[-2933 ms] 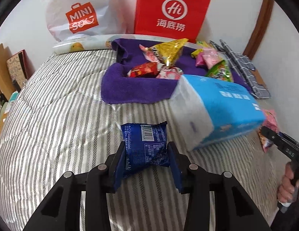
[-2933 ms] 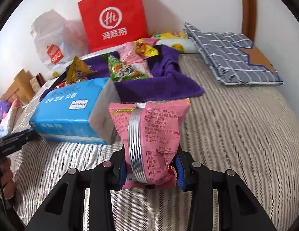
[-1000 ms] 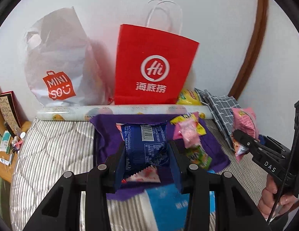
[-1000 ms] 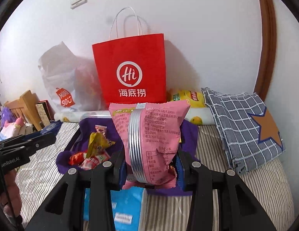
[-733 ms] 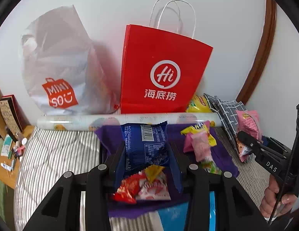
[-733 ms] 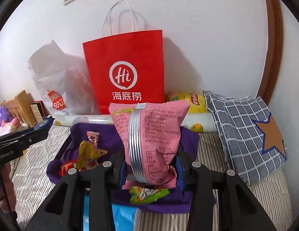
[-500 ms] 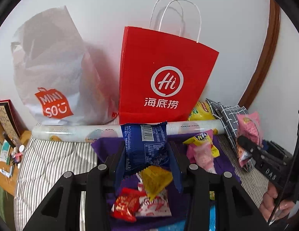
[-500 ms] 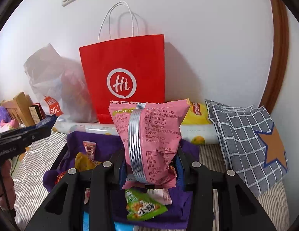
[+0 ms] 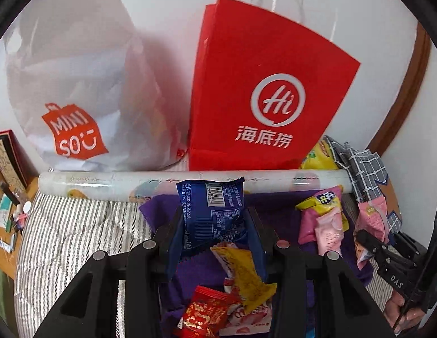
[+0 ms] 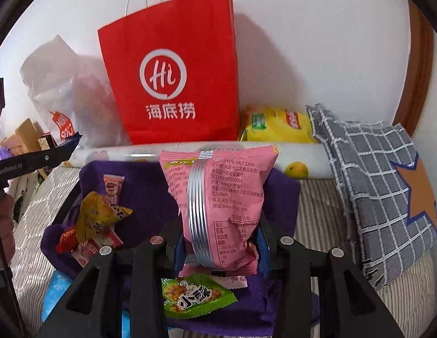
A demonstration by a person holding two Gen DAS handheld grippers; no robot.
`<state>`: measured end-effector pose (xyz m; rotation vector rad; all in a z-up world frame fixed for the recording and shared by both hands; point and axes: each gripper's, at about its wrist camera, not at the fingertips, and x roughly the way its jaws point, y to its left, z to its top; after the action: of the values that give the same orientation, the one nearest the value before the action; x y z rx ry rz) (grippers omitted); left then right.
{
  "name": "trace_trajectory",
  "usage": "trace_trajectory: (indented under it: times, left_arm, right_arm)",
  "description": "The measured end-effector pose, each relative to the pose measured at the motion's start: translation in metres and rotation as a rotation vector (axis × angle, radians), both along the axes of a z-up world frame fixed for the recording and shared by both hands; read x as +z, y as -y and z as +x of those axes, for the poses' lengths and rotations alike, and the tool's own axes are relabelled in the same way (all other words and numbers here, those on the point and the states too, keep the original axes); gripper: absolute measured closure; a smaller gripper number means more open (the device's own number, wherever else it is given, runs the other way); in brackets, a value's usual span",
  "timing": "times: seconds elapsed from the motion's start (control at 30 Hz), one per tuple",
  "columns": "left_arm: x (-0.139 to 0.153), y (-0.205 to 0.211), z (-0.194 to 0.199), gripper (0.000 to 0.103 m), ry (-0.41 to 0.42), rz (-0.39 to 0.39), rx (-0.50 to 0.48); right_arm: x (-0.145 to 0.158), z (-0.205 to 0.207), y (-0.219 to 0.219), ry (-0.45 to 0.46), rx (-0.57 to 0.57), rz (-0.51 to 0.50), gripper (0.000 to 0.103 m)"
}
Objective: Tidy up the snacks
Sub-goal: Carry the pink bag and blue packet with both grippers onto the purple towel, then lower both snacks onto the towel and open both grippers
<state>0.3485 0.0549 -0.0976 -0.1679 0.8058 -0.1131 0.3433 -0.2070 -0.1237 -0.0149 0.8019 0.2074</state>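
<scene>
My left gripper (image 9: 214, 228) is shut on a blue snack packet (image 9: 212, 211), held up over the purple towel (image 9: 277, 211). My right gripper (image 10: 219, 242) is shut on a pink snack packet (image 10: 218, 202), also raised over the towel (image 10: 145, 194). Yellow (image 9: 243, 276), red (image 9: 207, 312) and pink (image 9: 328, 225) snacks lie on the towel; a green one (image 10: 195, 298) lies below my right gripper. A red paper bag (image 9: 260, 93) and a white plastic bag (image 9: 77, 90) stand against the wall behind. The right gripper and its pink packet show in the left view (image 9: 370, 222).
A wrapped white roll (image 9: 111, 183) lies between the towel and the bags. A yellow chip bag (image 10: 274, 126) and a grey checked cushion (image 10: 381, 186) are at the right. A blue tissue pack (image 10: 56, 290) sits near the front. The striped bed cover (image 9: 71, 231) lies left.
Both grippers have carried their packets forward and up from the bed, over the tissue pack and towel, closer to the two bags. Both grips are unchanged.
</scene>
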Motion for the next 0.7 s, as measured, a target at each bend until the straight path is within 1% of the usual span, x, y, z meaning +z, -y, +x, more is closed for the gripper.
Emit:
trace_trajectory:
  times: [0.23,0.5,0.7]
  left_arm:
    - [-0.006,-0.005,0.003,0.063,-0.029,-0.034,0.008]
    - [-0.013,-0.002,0.007,0.063,-0.059,-0.024,0.010]
    - [-0.018,-0.001,0.010,0.063,-0.084,-0.014,0.021]
  right_arm:
    - [-0.012,0.001,-0.002,-0.028,0.037,-0.014,0.062]
    - [-0.015,0.005,0.002,-0.025,0.011,-0.042,0.062]
    - [-0.015,0.002,-0.003,-0.017,0.035,-0.062,0.062]
